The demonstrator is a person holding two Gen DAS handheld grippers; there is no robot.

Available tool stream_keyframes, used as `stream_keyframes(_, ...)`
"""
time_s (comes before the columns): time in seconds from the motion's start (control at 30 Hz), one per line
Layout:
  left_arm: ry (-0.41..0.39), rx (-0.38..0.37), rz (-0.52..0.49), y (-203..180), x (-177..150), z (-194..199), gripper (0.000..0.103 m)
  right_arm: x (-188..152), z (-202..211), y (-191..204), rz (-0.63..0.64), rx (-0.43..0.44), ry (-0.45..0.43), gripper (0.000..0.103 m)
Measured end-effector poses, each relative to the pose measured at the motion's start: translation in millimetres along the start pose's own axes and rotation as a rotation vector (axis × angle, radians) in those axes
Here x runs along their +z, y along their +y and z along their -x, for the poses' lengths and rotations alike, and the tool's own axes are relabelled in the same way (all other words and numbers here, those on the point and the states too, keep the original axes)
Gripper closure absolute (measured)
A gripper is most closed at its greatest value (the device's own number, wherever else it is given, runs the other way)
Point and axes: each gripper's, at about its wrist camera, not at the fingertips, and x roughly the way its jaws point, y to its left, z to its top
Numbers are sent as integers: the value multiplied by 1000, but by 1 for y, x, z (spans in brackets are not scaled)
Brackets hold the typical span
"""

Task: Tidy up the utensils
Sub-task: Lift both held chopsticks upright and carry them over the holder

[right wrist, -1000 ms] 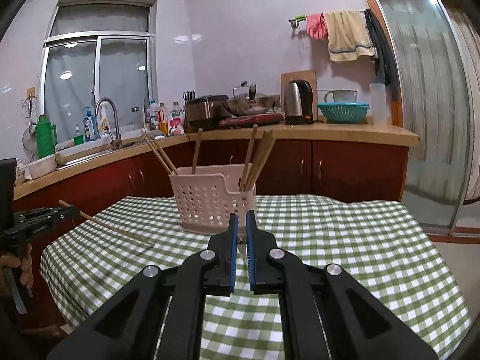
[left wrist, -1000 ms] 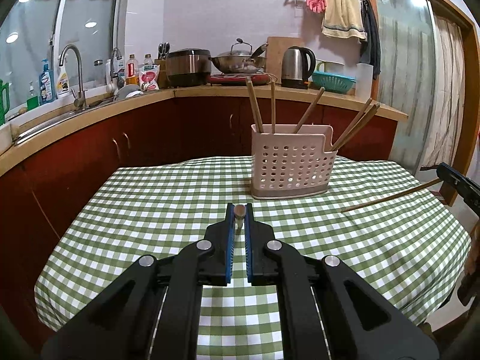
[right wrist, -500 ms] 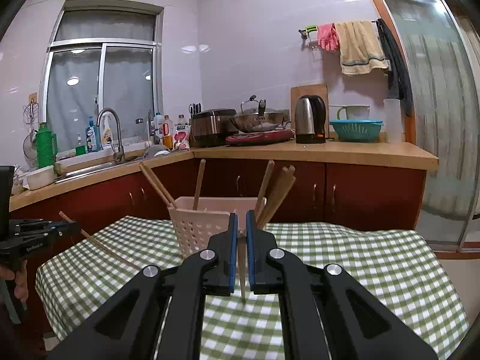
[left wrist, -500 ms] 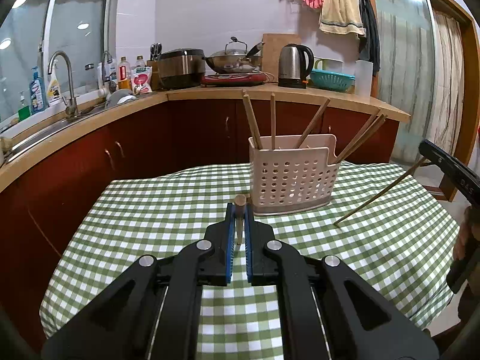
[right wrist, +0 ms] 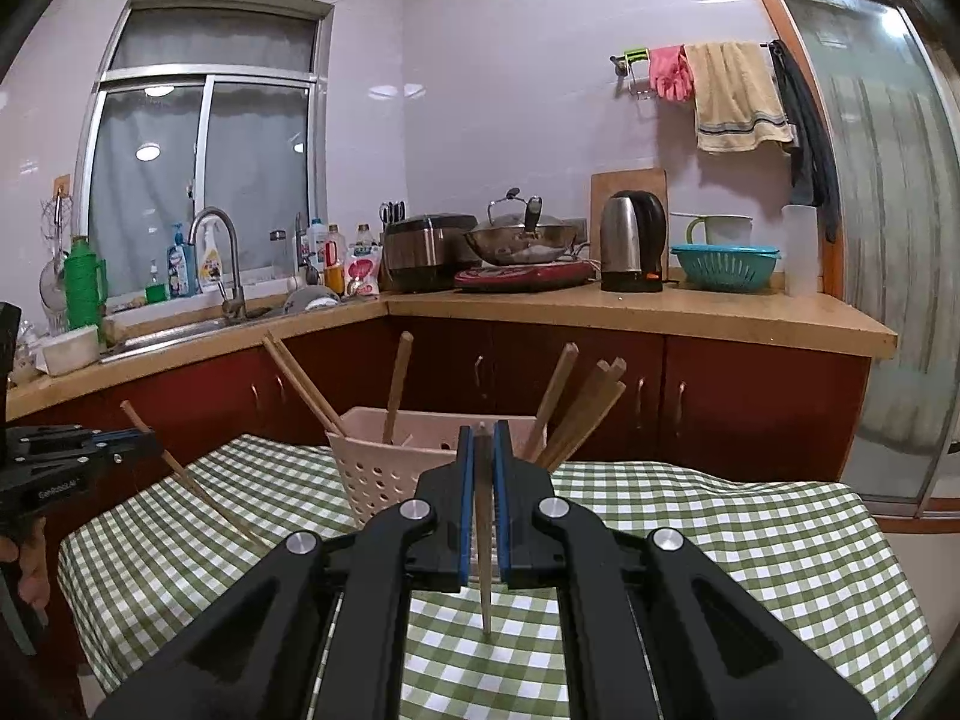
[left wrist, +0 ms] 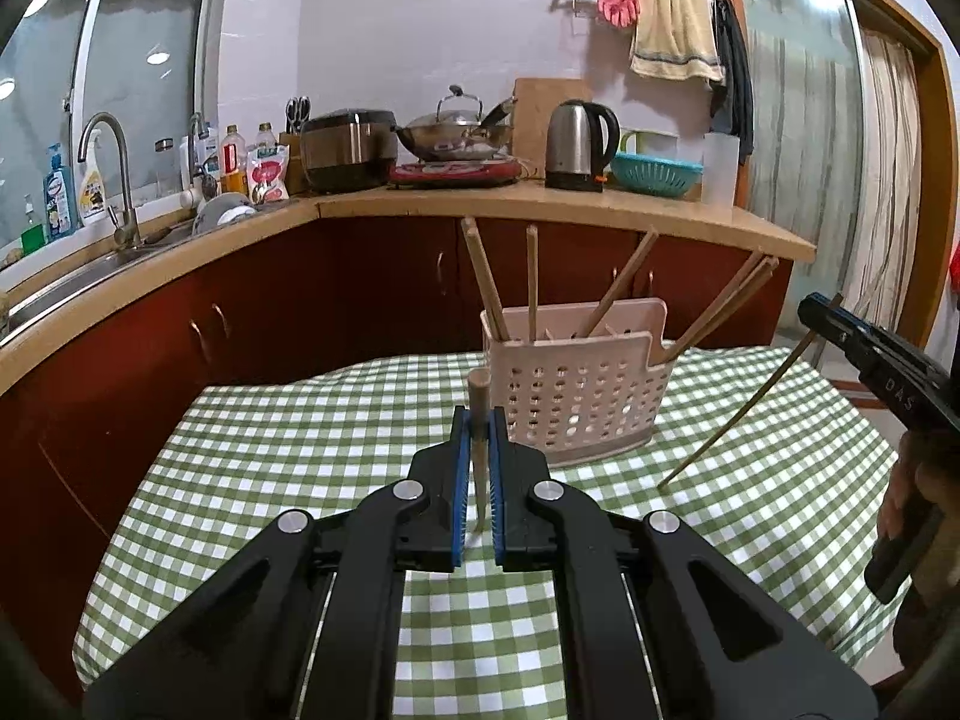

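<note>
Since a second ago both chopsticks have lifted off the cloth (left wrist: pixel 288 456) and tipped upright as I bring them nearer the holder (left wrist: pixel 576 384). My left gripper (left wrist: pixel 479 450) clamps one chopstick (left wrist: pixel 478 402), my right gripper (right wrist: pixel 482 480) the other (right wrist: pixel 483 546), tips hanging down so they can drop in beside the rest.

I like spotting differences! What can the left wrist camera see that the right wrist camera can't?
Only the left wrist view shows the right gripper from the side, its chopstick slanting down to the tablecloth.

Only the right wrist view shows the left gripper from the side, and a green bottle by the window.

Both show the pink utensil basket holding chopsticks, the kettle, the wok and the hanging towel.
</note>
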Motion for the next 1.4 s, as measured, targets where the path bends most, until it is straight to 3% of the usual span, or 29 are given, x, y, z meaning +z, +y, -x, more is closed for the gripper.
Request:
stream_keyframes(0.47, -206, -85, -29, -23, 70, 42, 96, 69, 34, 7, 1, 57, -118, 97)
stream_keyframes(0.77, -341, -103, -39, -36, 113, 51, 96, 104, 27, 5, 42, 39, -212, 97)
stream_keyframes(1.13, -374, -106, -11, -35, 131, 10, 96, 110, -18, -3, 50, 23, -207, 97)
stream_keyframes(1.4, -344, -80, -53, -45, 112, -29, 96, 93, -51, -5, 42, 26, -158, 97)
